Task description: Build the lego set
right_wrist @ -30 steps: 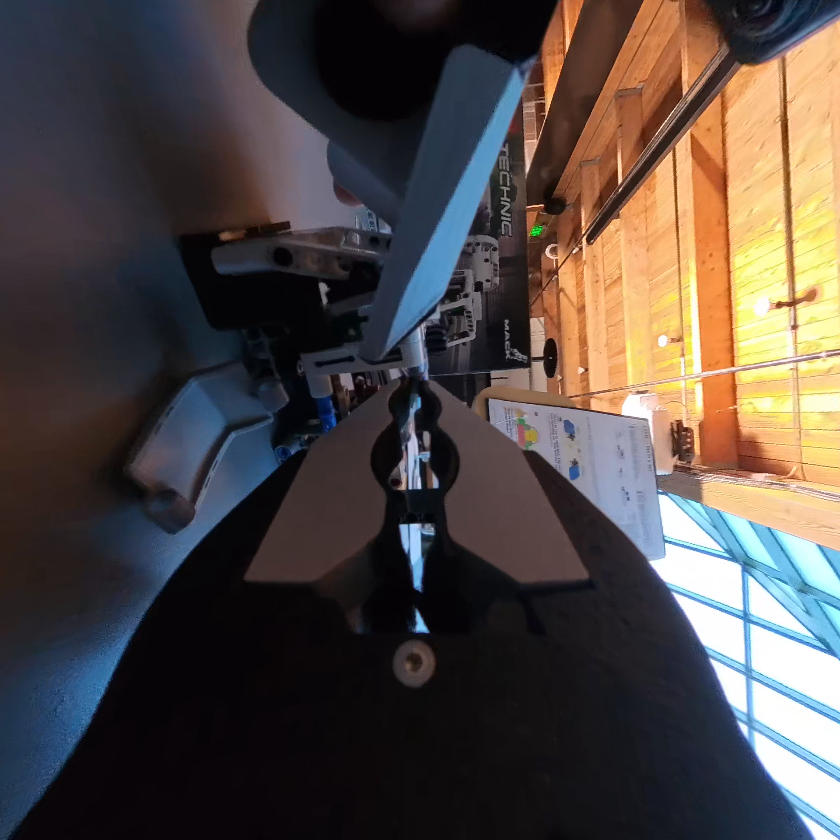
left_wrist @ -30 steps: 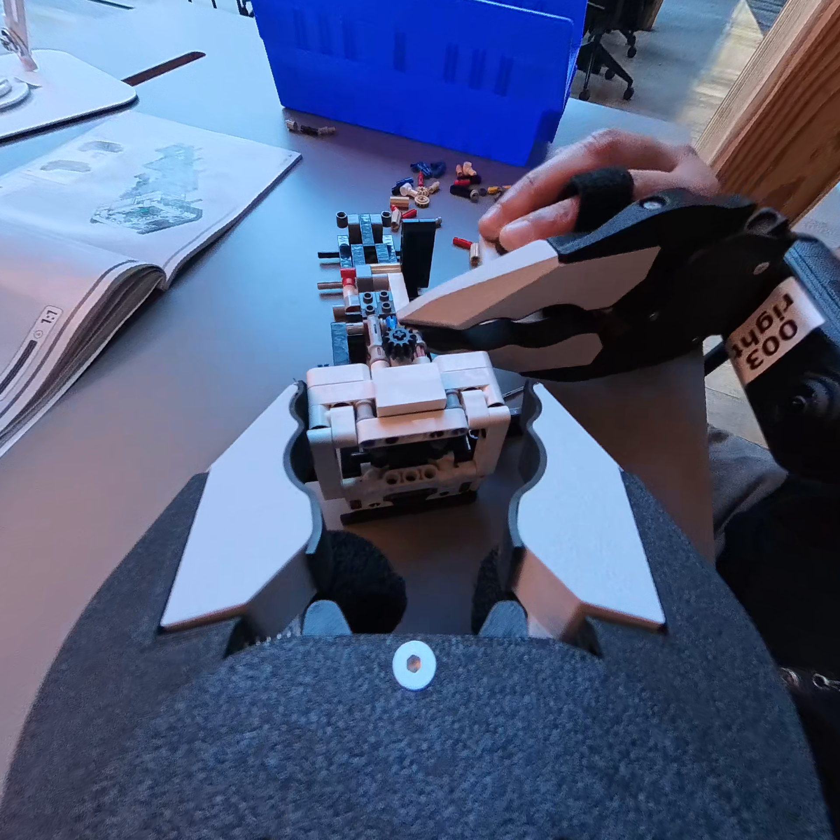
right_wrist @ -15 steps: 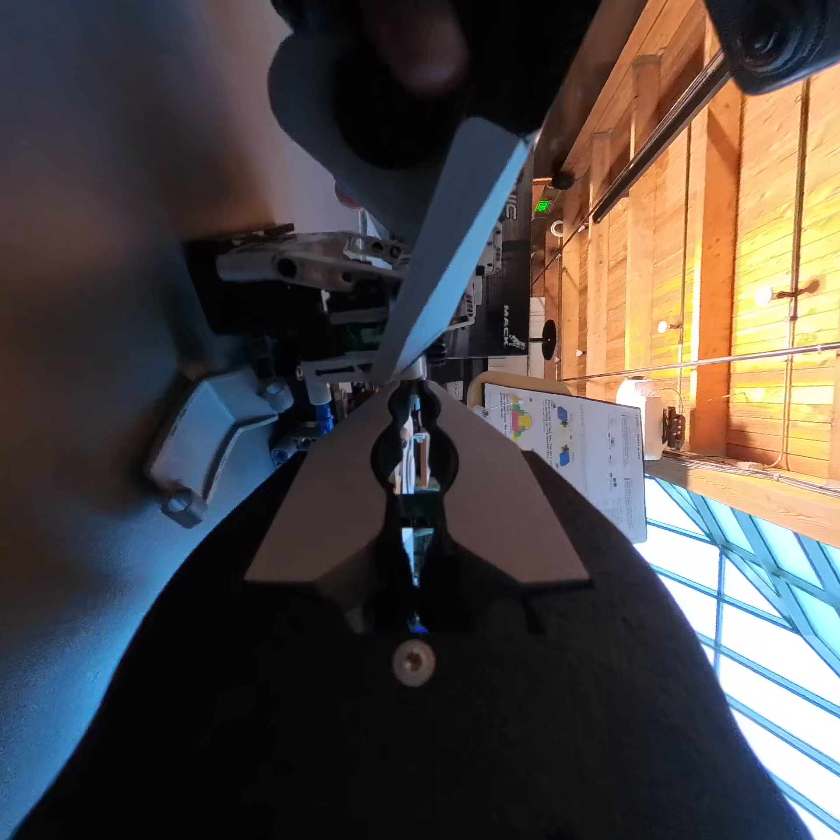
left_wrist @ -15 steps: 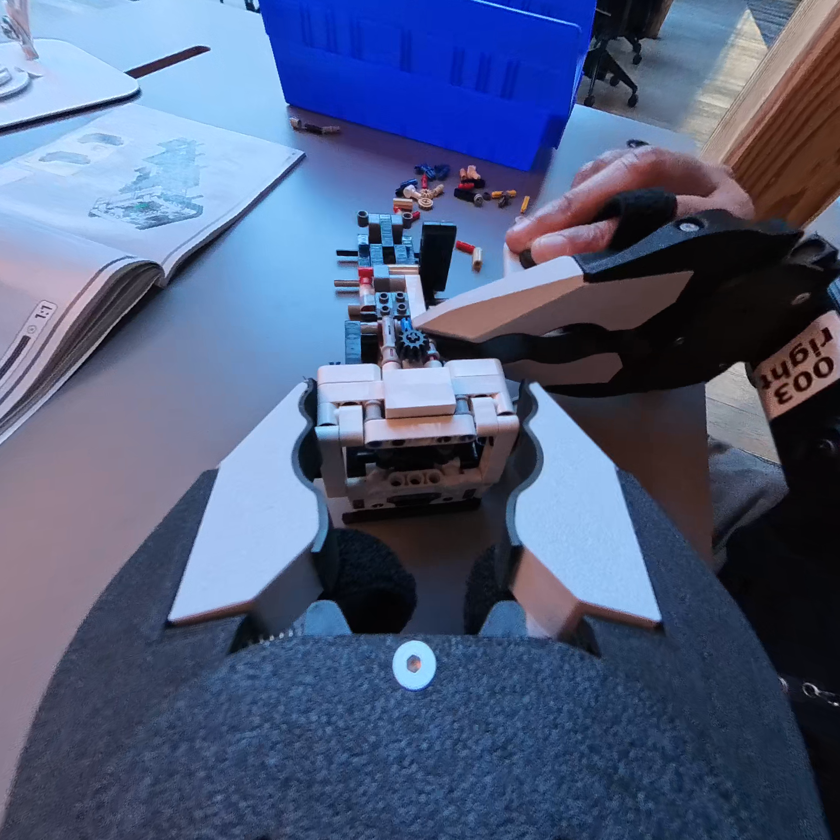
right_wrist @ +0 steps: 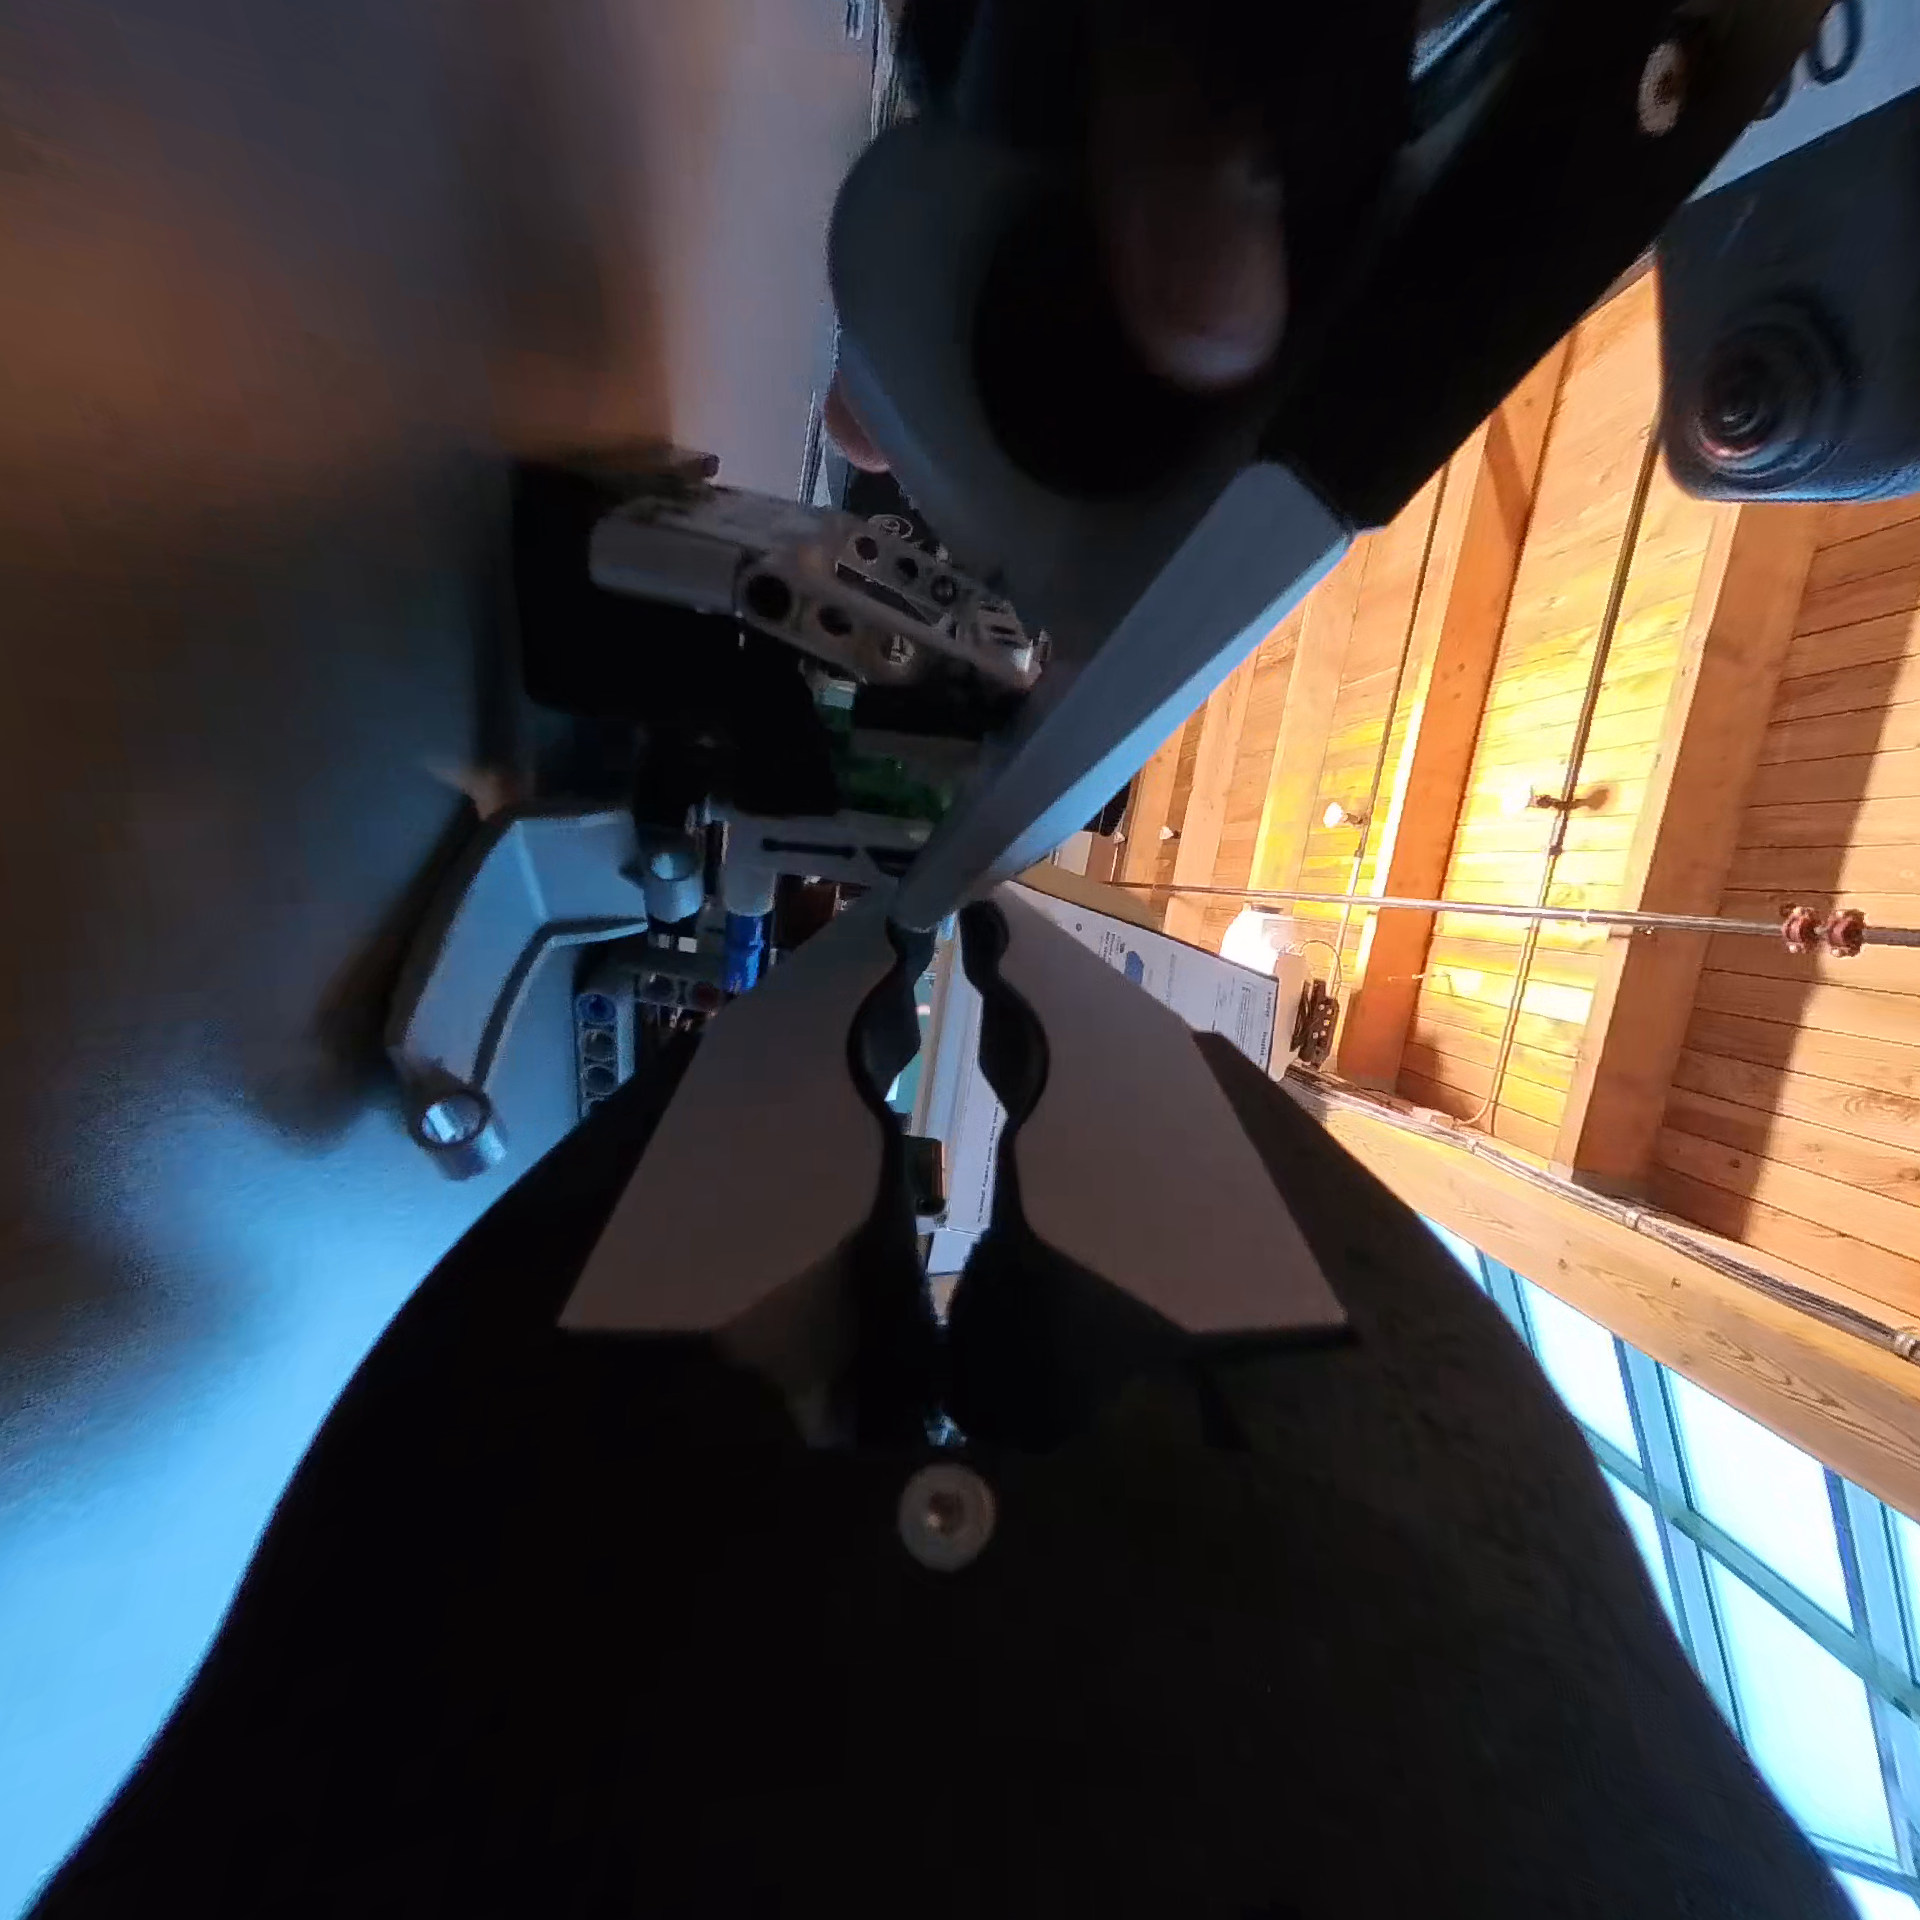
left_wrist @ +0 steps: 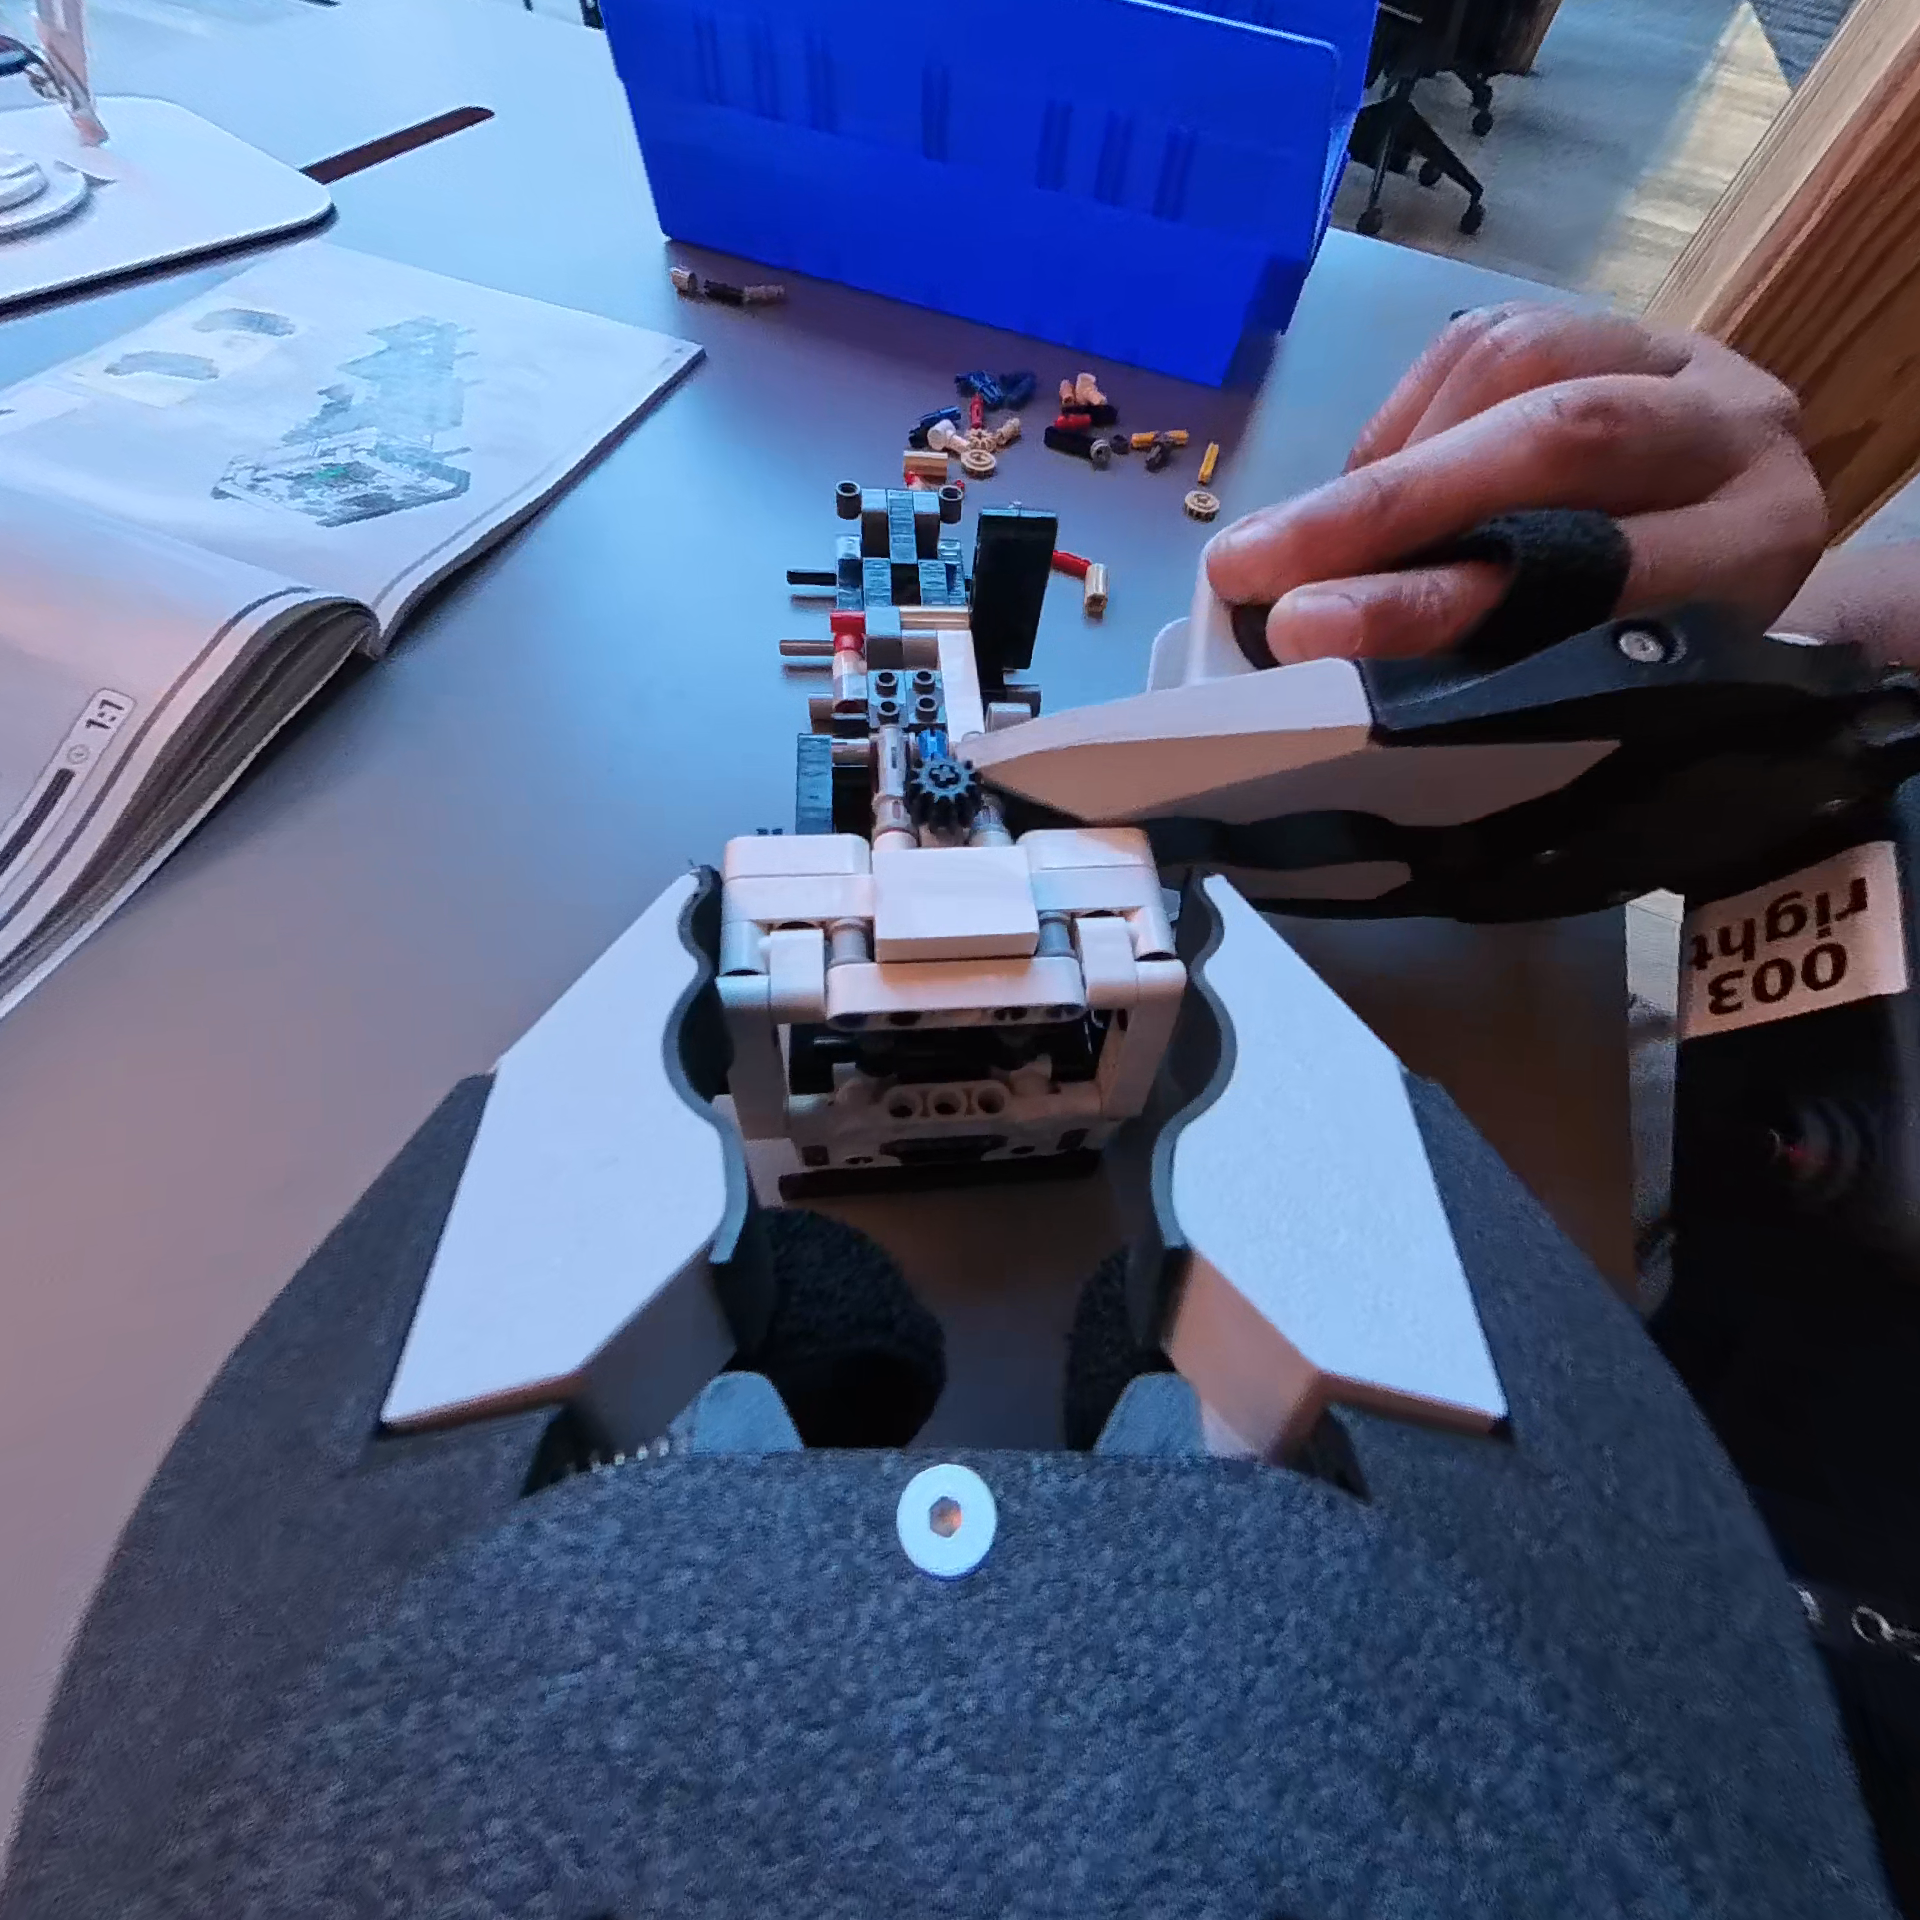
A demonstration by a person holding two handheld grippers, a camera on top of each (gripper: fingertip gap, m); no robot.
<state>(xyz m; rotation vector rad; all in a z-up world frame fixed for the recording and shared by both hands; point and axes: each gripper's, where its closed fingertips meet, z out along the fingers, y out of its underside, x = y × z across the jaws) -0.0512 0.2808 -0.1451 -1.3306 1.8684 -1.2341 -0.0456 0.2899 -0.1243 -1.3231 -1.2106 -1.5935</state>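
Observation:
The long lego model (left_wrist: 951, 914), white at its near end and dark further along, lies on the grey table. My left gripper (left_wrist: 948, 883) is shut on the white end, one finger on each side. My right gripper (left_wrist: 982, 774) comes in from the right with its tips beside the black gear (left_wrist: 940, 784) on top of the model. In the right wrist view the right gripper (right_wrist: 935, 925) shows a narrow gap with nothing in it. That view also shows the model (right_wrist: 831, 592) and a left gripper finger (right_wrist: 1122, 675) just ahead.
Loose small pieces (left_wrist: 1081, 426) lie beyond the model, in front of a blue bin (left_wrist: 987, 156). An open instruction booklet (left_wrist: 312, 468) lies at the left. A hand (left_wrist: 1538, 447) holds the right gripper. A pale angled panel piece (right_wrist: 520, 935) lies by the model. Left and right tips are no more than a few centimetres apart.
The right gripper's fingers have parted slightly and its tips have drawn back a little from the model. The left gripper keeps its hold on the white end.

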